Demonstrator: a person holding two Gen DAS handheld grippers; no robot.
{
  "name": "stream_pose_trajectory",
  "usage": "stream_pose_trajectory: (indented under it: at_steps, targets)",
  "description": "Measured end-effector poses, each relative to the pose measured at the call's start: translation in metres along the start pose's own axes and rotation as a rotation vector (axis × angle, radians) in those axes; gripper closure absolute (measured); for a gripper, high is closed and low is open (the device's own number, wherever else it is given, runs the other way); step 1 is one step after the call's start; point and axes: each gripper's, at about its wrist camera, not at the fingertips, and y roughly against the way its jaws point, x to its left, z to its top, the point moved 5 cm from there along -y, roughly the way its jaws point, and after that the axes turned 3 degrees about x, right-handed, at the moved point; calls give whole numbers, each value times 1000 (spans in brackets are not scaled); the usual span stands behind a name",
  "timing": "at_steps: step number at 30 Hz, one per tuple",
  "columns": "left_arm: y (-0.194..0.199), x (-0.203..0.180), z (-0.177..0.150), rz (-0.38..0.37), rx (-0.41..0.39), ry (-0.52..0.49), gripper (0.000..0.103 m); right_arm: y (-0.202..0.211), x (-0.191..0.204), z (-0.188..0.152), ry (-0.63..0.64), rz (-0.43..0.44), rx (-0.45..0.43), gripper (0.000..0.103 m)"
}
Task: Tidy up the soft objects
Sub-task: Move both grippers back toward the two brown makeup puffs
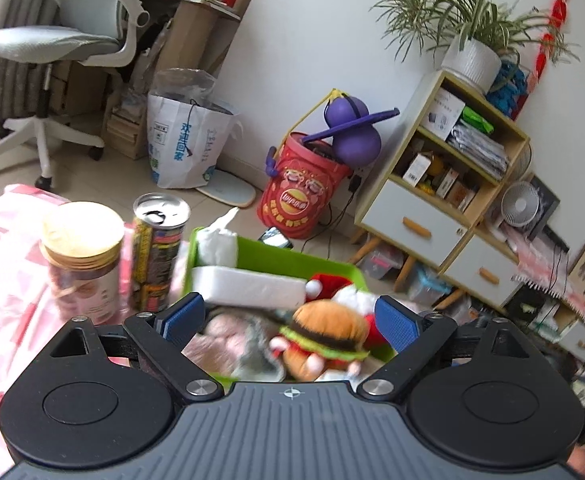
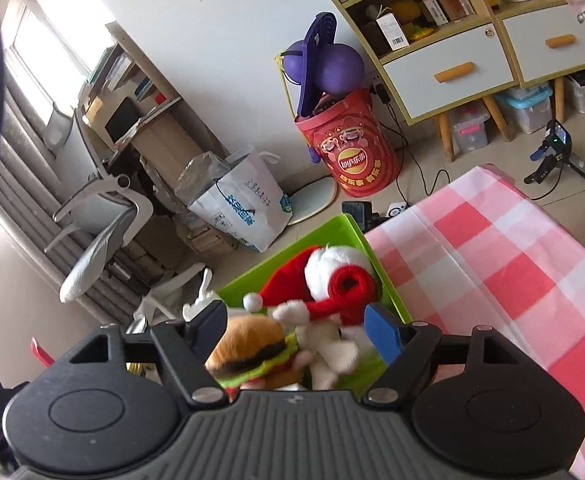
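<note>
Both grippers hover over the green bin (image 1: pixel 270 258), which stands on the pink checked tablecloth (image 2: pixel 492 264) at the far edge of the tabletop. The left gripper (image 1: pixel 290 322) has its jaws spread wide and holds nothing; the right gripper (image 2: pixel 296 326) likewise has its jaws spread wide and empty.

**Contents of the bin.** The hamburger plush (image 1: pixel 326 338) lies near the front, touching the white plush dog in a red Santa hat and scarf (image 2: pixel 332 280). A white foam block (image 1: pixel 248 286) lies across the middle, a tissue pack (image 1: pixel 217 242) stands at the far left corner, and a pinkish soft item (image 1: pixel 220 340), blurred, lies at the left front.

**Step in hand (judged).** The soft items appear gathered; what remains is probably settling them.
1. Centre the open jaws over one plush only. The burger and dog touch, so a wide closure may catch both.
2. Grip the body, not a limb or the scarf; plush compresses and may slip.
3. Lower vertically, clear of the bin walls.

**Edges and room.**
- Left of the bin stand a gold-lidded jar (image 1: pixel 82 262) and an opened drink can (image 1: pixel 158 248), the can just beside the wall. Avoid sideways sweeps there.
- The bin's far wall sits at the tabletop edge; do not push it forward.
- Right of the bin the cloth offers open room.
</note>
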Motion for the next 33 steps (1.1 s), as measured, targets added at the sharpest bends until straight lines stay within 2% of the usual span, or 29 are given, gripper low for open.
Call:
stream_pose_trajectory:
  at_steps: [7, 16, 23, 29, 33]
  targets:
    - [23, 21, -14, 43, 19, -19, 14, 30, 3, -17, 67, -21, 0, 51]
    - [43, 43, -36, 99, 70, -53, 14, 52, 27, -52, 200, 5, 51, 51]
    - [50, 55, -58, 129, 150, -94, 14, 50, 52, -86, 361, 47, 119, 51]
    - [50, 69, -78, 210, 215, -177, 14, 41, 66, -115, 467, 85, 186, 51]
    - [50, 82, -88, 240, 261, -186, 14, 33, 75, -137, 555, 84, 236, 51]
